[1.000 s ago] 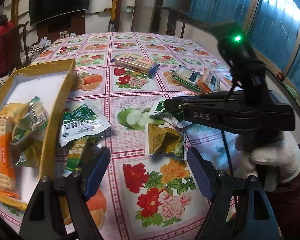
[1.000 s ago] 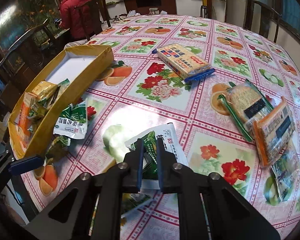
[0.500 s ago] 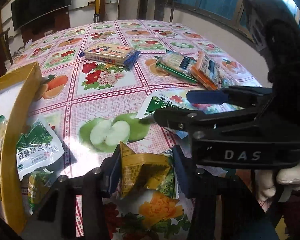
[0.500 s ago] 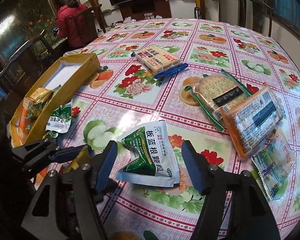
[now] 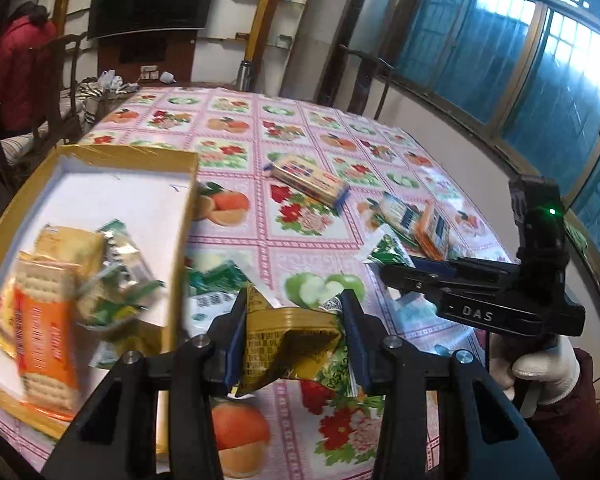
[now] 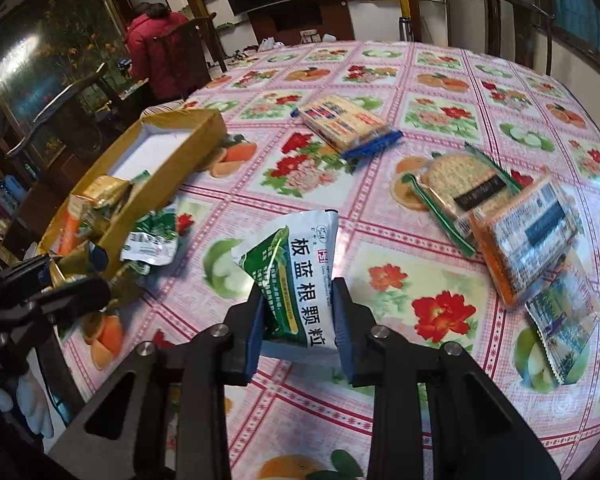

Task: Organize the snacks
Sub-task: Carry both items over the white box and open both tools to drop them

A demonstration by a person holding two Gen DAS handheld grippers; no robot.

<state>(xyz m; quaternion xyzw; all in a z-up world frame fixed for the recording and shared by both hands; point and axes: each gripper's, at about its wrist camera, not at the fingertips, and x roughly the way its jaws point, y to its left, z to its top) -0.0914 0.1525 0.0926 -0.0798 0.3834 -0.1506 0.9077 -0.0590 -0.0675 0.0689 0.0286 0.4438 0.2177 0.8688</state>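
Left gripper jaws are closing on a gold packet, open a second ago; right gripper jaws pinch the green-white sachet — both snacks lifted, box at ten o'clock next.

Two close fisheye views, angled steeply down along the fingers onto the table. Shared: yellow box at left, blue-ended cracker pack mid-frame.
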